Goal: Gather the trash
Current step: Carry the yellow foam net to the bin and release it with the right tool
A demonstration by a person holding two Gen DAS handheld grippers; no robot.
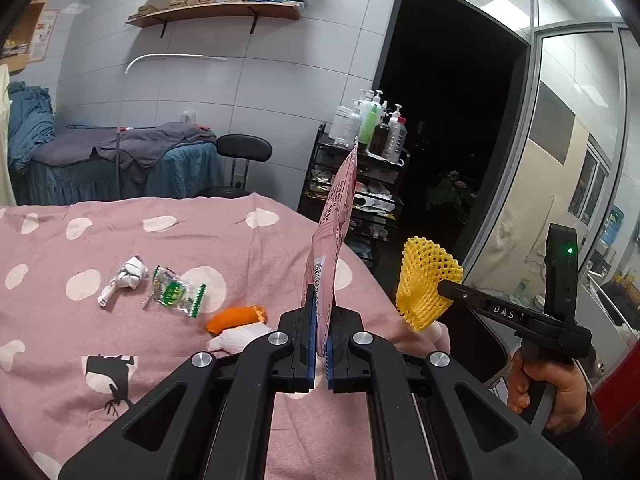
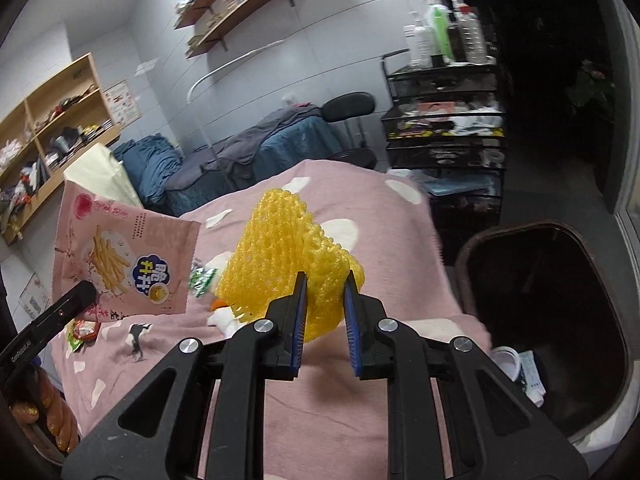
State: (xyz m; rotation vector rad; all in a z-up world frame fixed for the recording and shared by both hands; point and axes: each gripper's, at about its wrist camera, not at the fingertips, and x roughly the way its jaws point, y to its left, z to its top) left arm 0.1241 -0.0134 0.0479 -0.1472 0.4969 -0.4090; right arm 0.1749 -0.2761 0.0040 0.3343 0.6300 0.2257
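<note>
My left gripper (image 1: pixel 321 312) is shut on a pink snack bag (image 1: pixel 334 224), which stands edge-on above the pink spotted bedcover (image 1: pixel 160 360); the same snack bag (image 2: pixel 120 256) faces the right wrist view, its printed front showing. My right gripper (image 2: pixel 325 300) is shut on a yellow foam fruit net (image 2: pixel 280 252), and that net (image 1: pixel 426 280) hangs past the bed's right edge in the left wrist view. On the cover lie a crumpled white tissue (image 1: pixel 122 280), a green-and-clear candy wrapper (image 1: pixel 176 292), an orange peel (image 1: pixel 236 318) and a white tissue wad (image 1: pixel 240 338).
A dark bin (image 2: pixel 552 320) stands open beside the bed at the right, with white scraps at its bottom. A black trolley (image 1: pixel 352 200) with bottles stands behind the bed. A small red-and-green wrapper (image 2: pixel 82 330) lies on the cover near the left gripper.
</note>
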